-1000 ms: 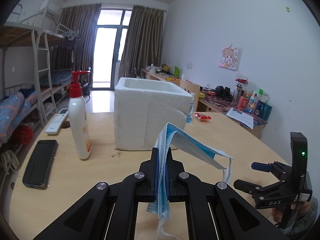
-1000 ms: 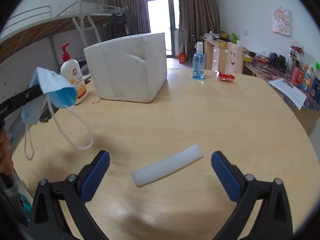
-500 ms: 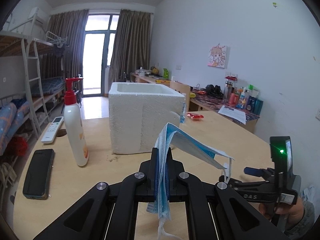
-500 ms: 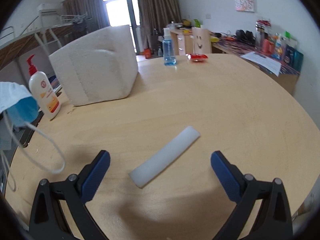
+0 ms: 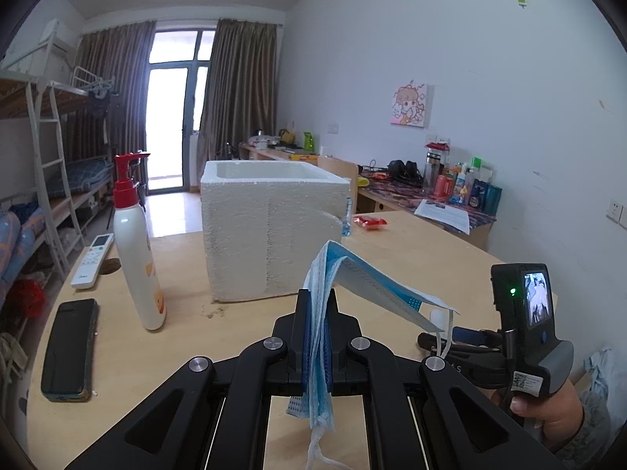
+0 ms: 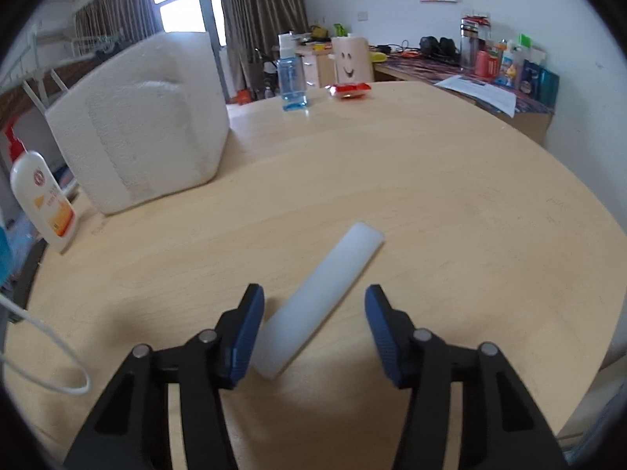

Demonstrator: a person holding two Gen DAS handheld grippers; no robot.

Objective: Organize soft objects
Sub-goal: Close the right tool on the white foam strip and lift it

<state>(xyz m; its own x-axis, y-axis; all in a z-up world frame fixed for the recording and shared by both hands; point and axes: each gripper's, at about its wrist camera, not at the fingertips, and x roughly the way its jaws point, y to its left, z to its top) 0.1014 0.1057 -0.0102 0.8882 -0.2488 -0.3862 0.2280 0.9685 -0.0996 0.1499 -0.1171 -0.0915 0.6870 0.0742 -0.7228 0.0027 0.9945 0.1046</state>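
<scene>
Pale wood runs under everything here: the round wooden surface (image 6: 431,180) carries a white foam strip with rounded ends (image 6: 319,305) near its front edge. We have brought our right gripper (image 6: 311,327) lower and nearer over the last second, and its jaws have just been closing from full spread to about half; the strip's near end lies between the blue pads (image 6: 247,331), the left pad just beside it, neither pressing yet. We judge the pick is about to land, though the strip lies slantwise to the jaws and may twist as they meet it. Our left gripper (image 5: 316,337) is pressed together on a folded blue surgical mask (image 5: 333,293), its loops dangling. The open white foam box (image 5: 270,231), toward the surface's far left edge, looks the likely home for both.
</scene>
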